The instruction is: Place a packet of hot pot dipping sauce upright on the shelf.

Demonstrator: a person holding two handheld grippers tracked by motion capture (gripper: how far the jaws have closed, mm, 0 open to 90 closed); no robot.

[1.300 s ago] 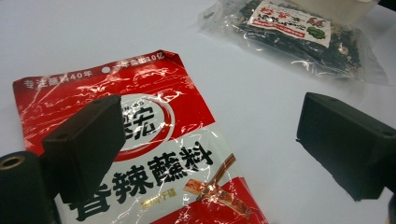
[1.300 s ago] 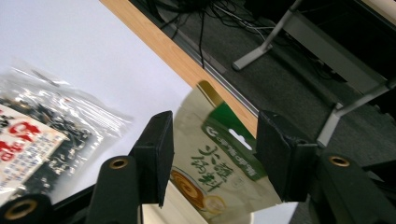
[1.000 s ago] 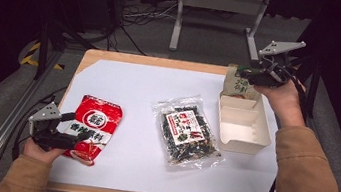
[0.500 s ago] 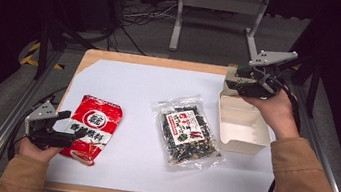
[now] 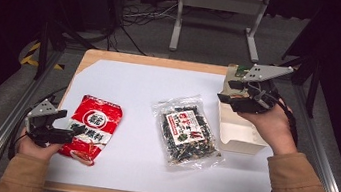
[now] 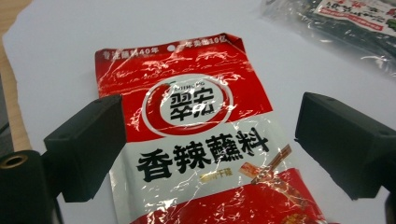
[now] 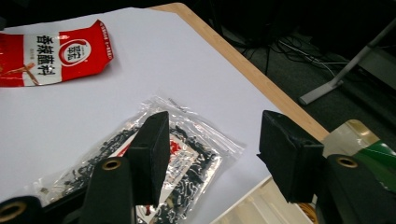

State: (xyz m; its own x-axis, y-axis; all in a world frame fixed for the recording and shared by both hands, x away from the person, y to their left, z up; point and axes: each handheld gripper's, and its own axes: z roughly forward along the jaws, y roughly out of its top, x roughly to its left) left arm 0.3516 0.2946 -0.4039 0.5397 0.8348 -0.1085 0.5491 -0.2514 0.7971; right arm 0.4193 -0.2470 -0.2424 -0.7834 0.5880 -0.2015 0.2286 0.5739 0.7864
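A red and white sauce packet (image 5: 93, 128) lies flat on the white table sheet (image 5: 134, 86) at the front left. My left gripper (image 5: 59, 136) is open at its near end, and the packet (image 6: 201, 140) lies between and beyond the two spread jaws of that gripper (image 6: 210, 144). A clear bag of dark dried seaweed (image 5: 185, 136) lies mid-table. My right gripper (image 5: 224, 96) hangs open in the air over the far end of a white box (image 5: 239, 131), aimed toward the bag (image 7: 173, 158). Nothing sits between the jaws of the right gripper (image 7: 215, 149).
A green and tan packet (image 5: 233, 74) stands just behind the white box, and the same packet (image 7: 373, 154) sits to the right of the right gripper's jaw. The wooden table edge (image 7: 261, 79) runs along the far side. Metal rails flank the table.
My right gripper has moved left and nearer, from beyond the box's far right corner to over its far end. The left gripper has barely moved.
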